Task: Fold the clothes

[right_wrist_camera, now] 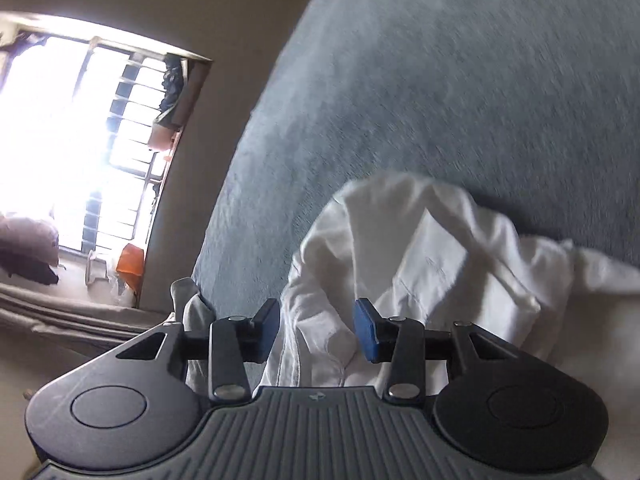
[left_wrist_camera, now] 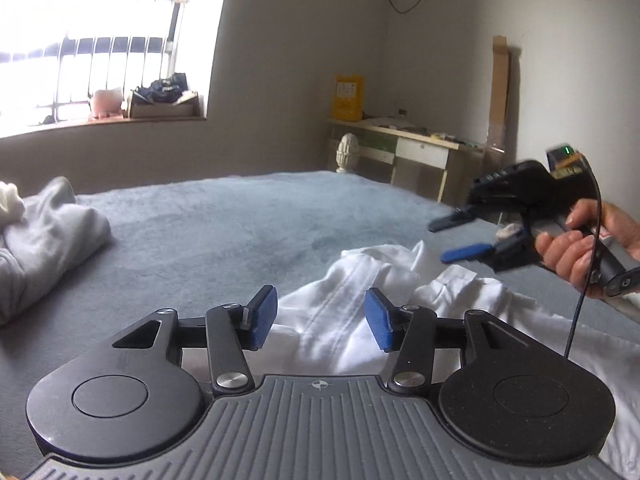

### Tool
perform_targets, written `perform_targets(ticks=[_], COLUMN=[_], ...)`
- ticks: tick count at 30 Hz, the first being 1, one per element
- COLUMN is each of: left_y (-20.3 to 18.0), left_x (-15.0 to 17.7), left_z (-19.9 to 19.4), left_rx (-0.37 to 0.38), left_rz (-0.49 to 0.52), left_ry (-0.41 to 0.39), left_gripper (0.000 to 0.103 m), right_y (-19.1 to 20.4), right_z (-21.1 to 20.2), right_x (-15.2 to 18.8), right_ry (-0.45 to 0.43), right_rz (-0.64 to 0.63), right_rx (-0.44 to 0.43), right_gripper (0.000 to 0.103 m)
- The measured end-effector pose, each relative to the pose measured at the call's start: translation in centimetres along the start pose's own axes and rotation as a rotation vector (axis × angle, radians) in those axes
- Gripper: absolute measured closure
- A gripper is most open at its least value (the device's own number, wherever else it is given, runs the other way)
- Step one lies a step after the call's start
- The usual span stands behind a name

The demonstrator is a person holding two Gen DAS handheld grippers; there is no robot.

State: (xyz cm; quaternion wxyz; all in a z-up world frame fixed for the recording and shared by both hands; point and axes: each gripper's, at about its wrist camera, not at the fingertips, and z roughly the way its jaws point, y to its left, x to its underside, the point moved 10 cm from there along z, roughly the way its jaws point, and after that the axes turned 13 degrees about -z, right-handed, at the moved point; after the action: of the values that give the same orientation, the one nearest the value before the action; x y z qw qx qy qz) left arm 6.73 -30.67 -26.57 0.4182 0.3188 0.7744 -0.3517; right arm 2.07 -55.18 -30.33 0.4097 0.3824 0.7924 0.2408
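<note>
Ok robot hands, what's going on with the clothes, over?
Left gripper open, empty. Right gripper open, in the air above the white shirt. Shirt crumpled on the grey bed cover, unfolded. Grey garment bunched off to the side.

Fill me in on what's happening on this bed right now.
A person is working with a handheld tool in each hand over a crumpled white shirt lying on a grey-blue bedspread. Both tools are open and hold nothing: the left tool hovers low over the shirt's button strip, and the right tool, gripped by the person's hand, hangs in the air above the shirt. A bundled grey garment sits off to the left. No fold has been made yet.
</note>
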Motion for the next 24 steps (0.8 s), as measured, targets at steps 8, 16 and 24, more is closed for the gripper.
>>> perform_targets(ticks=[8,16,24], left_y=[-4.5,-3.9,-2.5], left_x=[3.5,4.6,4.9], left_z=[3.3,4.5,4.6], left_rx=[-0.067,-0.110,-0.180], left_rz=[0.304,0.373,0.492], left_ry=[0.075,0.115,0.113], left_gripper=[0.053,0.075,0.101], right_y=[5.2,4.6,4.2], right_z=[5.9,8.9,9.4], right_x=[1.7,2.9,2.8], right_ry=[0.193,0.342,0.367], right_rz=[-0.487,-0.561,-0.407], right_rx=[0.131,0.202,0.151], right_gripper=[0.046,0.062,0.100])
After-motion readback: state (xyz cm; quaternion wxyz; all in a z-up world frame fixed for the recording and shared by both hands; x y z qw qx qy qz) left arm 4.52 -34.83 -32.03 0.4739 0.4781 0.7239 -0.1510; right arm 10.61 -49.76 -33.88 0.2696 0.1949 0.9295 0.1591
